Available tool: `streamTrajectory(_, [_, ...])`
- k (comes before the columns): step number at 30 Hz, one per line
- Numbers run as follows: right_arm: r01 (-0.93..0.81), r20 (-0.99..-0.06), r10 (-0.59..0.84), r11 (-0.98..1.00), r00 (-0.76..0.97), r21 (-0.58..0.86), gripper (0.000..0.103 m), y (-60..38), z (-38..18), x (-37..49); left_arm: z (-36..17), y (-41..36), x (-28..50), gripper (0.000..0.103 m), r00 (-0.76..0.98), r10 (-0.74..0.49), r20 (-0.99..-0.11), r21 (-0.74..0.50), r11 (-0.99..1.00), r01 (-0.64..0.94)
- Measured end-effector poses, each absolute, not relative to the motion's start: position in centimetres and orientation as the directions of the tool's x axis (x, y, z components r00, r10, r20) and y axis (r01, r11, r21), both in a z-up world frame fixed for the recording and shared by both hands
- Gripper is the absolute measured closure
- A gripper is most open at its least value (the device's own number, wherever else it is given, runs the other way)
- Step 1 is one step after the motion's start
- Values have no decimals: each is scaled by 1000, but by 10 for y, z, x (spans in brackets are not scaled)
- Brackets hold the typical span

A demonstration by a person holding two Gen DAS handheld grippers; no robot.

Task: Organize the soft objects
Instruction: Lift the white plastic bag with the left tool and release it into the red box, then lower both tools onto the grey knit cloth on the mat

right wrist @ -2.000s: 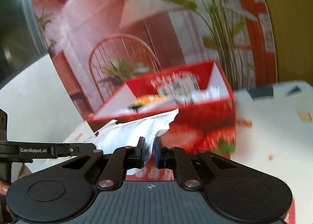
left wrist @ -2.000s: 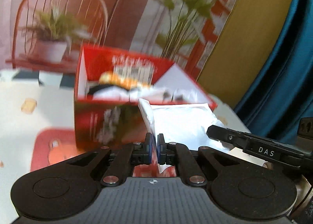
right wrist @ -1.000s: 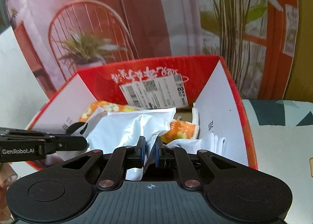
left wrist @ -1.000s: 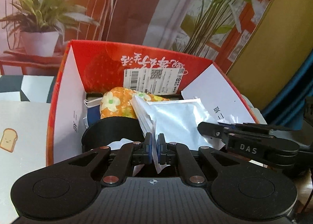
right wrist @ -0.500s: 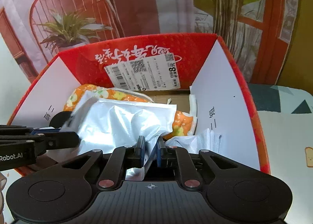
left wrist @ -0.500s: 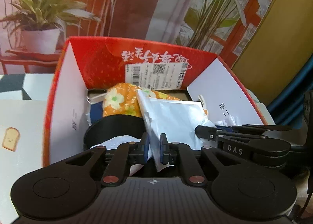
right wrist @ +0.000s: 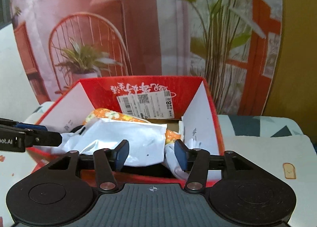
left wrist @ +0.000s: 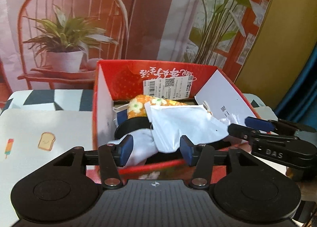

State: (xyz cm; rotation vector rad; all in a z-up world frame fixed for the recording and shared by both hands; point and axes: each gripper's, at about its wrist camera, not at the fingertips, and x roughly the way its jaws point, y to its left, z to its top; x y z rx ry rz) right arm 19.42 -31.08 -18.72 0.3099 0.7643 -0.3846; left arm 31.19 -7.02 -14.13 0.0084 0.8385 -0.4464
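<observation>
In the left wrist view, the far left shows the counter (left wrist: 49,125), its mat printed with a toast slice and an ice lolly. Above it, in the upper left of the frame, hangs a printed backdrop (left wrist: 69,18) of a red chair and a potted plant. In the middle stands the red box (left wrist: 101,96), open at the top, with a white label on its far wall. Inside lie an orange flowered pouch (left wrist: 138,106), a black item (left wrist: 130,123) whose kind cannot be told, and on top the white plastic packet (left wrist: 184,121), crumpled and tilted. The left gripper (left wrist: 155,151) sits at the lower centre with its blue-padded jaws spread wide, released, holding nothing; the packet's lower corner hangs between them without being pinched. At the right edge the right gripper (left wrist: 249,124) reaches in sideways, its tips beside the packet's right corner.

In the right wrist view, the left gripper (right wrist: 44,133) enters from the left edge at the box's left wall. The white packet (right wrist: 126,139) rests in the middle of the red box (right wrist: 216,123), over the orange pouch (right wrist: 107,114). The right gripper (right wrist: 151,156) at lower centre is also spread apart and empty. White cloth (right wrist: 174,161) lies at the box's right front corner, near the right finger. To the right, the counter (right wrist: 267,157) shows a toast print.
</observation>
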Motion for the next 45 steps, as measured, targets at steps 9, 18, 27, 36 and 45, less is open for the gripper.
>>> streamTrajectory(9, [418,-666,-211,893,715,166,51,-279,-172,141,-134,-48,262,46,603,-374,-704,-164,913,375])
streamTrajectory(18, [383,-706,-158,908,690,171,51,-239,-191,103,-150,-33,214,46,595,-382,-707,-175,910,376])
streamTrajectory(27, [366,-775,-110,916,622,164,51,-198,-231,63,-206,-20,180,46,526,-365,-768,-194,916,351])
streamTrajectory(36, [494,-759,-220,857,613,150,51,-218,-235,22,-217,3,182,39,577,-289,-764,-185,955,234])
streamTrajectory(45, [609,-776,-265,771,572,186,50,-247,-254,0,-228,-4,200,32,565,-300,-769,-189,950,247])
